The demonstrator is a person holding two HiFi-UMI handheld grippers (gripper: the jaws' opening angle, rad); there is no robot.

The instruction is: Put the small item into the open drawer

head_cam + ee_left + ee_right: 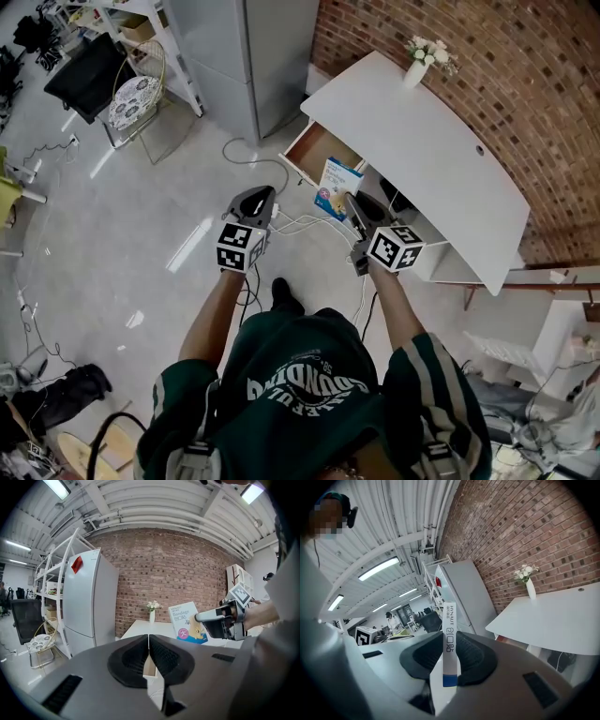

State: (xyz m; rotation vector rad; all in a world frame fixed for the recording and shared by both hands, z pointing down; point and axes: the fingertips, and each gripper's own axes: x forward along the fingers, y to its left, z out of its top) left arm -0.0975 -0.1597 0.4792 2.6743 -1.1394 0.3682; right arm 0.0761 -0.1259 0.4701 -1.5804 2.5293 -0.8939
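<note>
Bandage box (338,185), pinched across its thin side between right gripper (357,214) fingers, seems poised for the open drawer (317,150) ahead; left gripper (255,201) fingers meet, empty.

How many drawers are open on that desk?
1. The drawer sticks out under the desk, at the end nearest the fridge, beyond the bandage box in the right gripper. The desk may hide others.

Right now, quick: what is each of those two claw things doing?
Left gripper: closed, nothing in it.
Right gripper: closed on the bandage box.
</note>
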